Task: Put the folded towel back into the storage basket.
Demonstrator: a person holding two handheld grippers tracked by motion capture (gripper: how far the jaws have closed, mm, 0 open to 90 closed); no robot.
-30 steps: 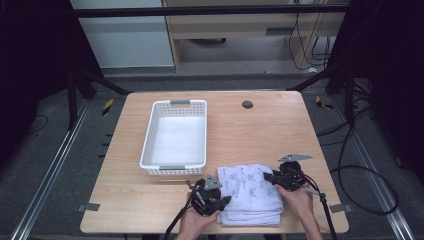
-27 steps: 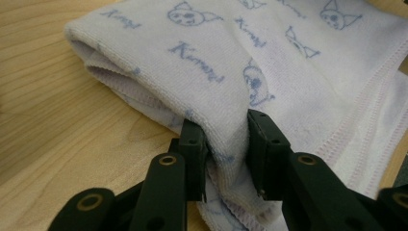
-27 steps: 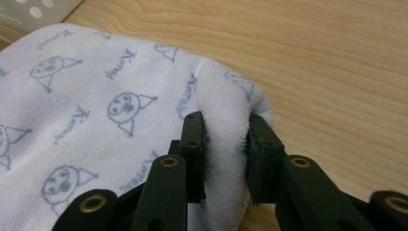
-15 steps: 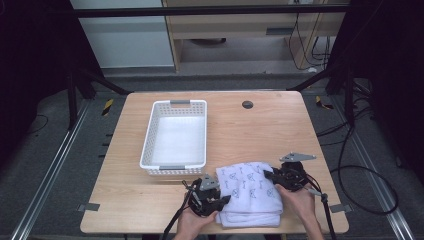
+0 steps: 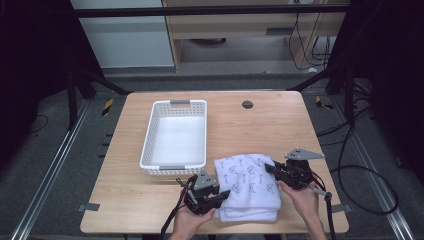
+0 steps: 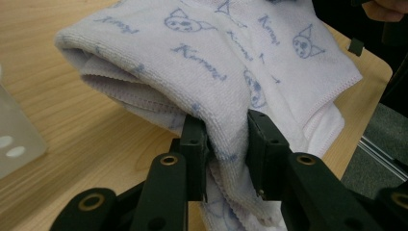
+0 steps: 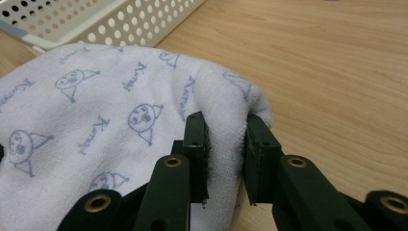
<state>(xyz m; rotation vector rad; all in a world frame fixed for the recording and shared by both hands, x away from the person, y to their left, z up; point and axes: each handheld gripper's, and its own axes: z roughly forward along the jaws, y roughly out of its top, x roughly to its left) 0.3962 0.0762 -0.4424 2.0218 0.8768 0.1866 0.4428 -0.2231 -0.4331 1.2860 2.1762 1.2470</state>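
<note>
Now higher off the table (image 5: 150, 215): folded towel (image 5: 247, 182), pinched by left gripper (image 5: 220, 195) and right gripper (image 5: 270, 167).

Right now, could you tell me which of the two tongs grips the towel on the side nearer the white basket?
The left tongs: they pinch the folded printed towel just below the basket's near rim; the right tongs clamp its far side.

A: How many towels?
B: One towel (image 5: 248, 186), white with blue print, folded in layers.
A: Baskets?
B: One basket (image 5: 175, 136), white and perforated.
A: Claws?
B: Two: a left claw (image 5: 223, 194) and a right claw (image 5: 270, 168), each pinching the towel.
A: Hands?
B: Two, one behind each claw.
A: Surfaces?
B: One wooden surface (image 5: 260, 130), with one dark round hole (image 5: 247, 104) near its far edge.
</note>
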